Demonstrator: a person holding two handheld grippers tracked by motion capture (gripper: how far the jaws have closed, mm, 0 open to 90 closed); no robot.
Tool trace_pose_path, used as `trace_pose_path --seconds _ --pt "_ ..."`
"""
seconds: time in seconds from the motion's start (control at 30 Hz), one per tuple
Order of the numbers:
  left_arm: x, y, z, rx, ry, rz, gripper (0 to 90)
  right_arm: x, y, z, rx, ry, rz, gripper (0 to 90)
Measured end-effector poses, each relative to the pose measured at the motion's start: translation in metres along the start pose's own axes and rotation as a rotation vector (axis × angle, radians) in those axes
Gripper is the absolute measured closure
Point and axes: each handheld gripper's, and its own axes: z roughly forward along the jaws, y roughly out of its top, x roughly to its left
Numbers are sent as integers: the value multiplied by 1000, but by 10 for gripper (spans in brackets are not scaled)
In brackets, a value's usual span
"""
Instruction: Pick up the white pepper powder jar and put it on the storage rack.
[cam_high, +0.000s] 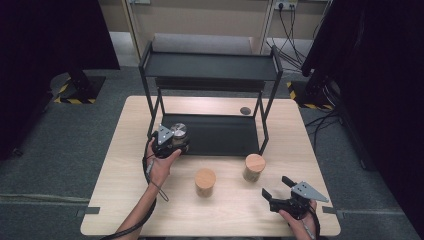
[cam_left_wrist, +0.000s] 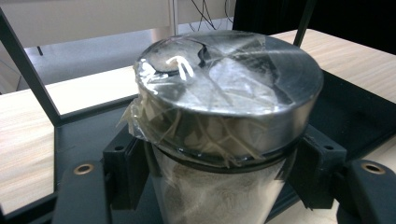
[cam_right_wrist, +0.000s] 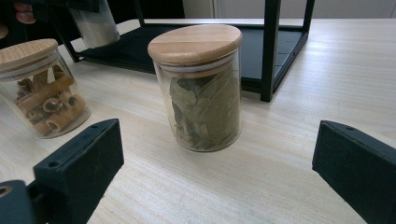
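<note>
here, left tongs (cam_left_wrist: 210, 186) clamp metal-lidded jar (cam_left_wrist: 224, 93), base hidden, right tongs (cam_right_wrist: 215, 172) released

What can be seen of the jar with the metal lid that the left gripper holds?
The metal-lidded jar is a clear glass cylinder under a round, brushed-steel lid, with crinkled clear tape or film stuck across the lid and down its rim. Its contents look pale and powdery, hard to identify. It stands upright, clamped below the lid between the black jaws of the left gripper, at the front left corner of the black shelf rack's lower tray.
</note>
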Motion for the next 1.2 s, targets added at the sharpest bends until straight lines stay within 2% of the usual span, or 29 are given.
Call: trace_pose_path --seconds 1.2 --pt "-2 5 23 25 32 3 311 0 0 0 -2 2 0 25"
